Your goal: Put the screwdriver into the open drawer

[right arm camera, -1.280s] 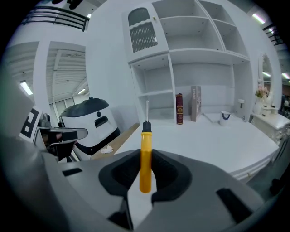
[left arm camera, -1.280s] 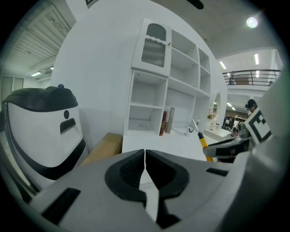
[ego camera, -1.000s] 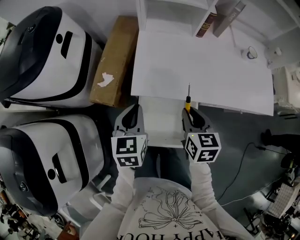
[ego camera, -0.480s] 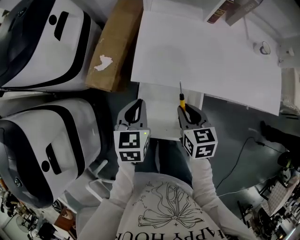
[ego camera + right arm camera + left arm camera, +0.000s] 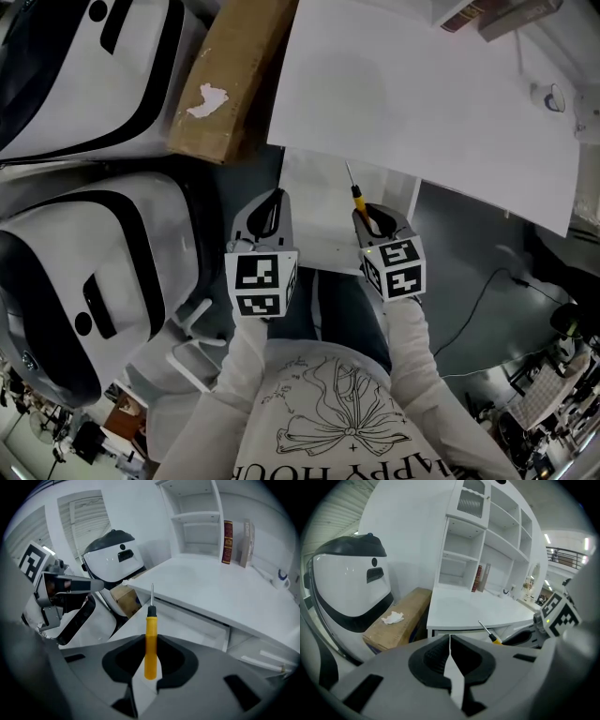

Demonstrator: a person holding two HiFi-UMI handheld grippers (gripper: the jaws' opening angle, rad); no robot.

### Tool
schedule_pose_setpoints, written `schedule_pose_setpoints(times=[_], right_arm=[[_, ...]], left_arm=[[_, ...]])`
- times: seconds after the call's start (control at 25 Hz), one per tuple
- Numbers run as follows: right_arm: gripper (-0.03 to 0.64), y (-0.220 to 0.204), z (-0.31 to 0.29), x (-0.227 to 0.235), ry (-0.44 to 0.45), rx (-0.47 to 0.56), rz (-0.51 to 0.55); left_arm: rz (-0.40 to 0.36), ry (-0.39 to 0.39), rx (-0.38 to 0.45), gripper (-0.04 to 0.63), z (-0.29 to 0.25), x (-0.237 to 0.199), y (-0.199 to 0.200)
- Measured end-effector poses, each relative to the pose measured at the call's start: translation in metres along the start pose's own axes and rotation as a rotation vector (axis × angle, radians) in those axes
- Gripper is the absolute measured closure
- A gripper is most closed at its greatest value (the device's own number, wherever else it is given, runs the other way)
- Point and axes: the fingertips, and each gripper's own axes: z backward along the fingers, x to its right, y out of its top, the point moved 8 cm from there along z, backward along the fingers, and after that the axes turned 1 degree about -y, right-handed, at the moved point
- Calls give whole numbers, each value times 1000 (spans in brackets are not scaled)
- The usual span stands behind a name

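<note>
**One short drop remaining**

The screwdriver (image 5: pixel 150 634) is being pinched by its yellow handle (image 5: pixel 150 656) in the right gripper (image 5: pixel 375 221). Its shaft (image 5: pixel 152 595) is in line with the jaws, above the open drawer (image 5: pixel 314 220) just ahead. The left gripper (image 5: pixel 267 214) is being held alongside — jaws pressed together, empty.

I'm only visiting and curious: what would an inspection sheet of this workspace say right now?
Surface: white desk, mostly bare; open drawer below its front edge.
Job's things: yellow-handled screwdriver, held over the drawer, not yet in it.
Clutter: two books and a small cup at the desk's back; crumpled paper on a cardboard box beside it.
Grippers: right hand-held gripper shut on the screwdriver; left hand-held gripper shut, empty.
Cables: one dark cable on the floor, right of the desk.
Surroundings: two large white-and-black machines at left; shelves above the desk.
</note>
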Motion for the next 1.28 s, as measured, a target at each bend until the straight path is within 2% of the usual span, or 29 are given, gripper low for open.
schedule_pose_setpoints(times=[0.36,0.64,1.04,1.28], right_arm=[[545,-25,-52,14,38,-154,52],[545,-39,-86,31,57,-221,14],[545,-64,-135,55,17,-338,11],[545,-72,-151,61,-12,-365,-3]], left_arm=[[24,22,-30,586,-10,-7,-16],[35,31,-44,586,-20,-10,-21],[36,44,-64,586,-32,-15,-26],[55,48,-74,586,-34,-20,-31]])
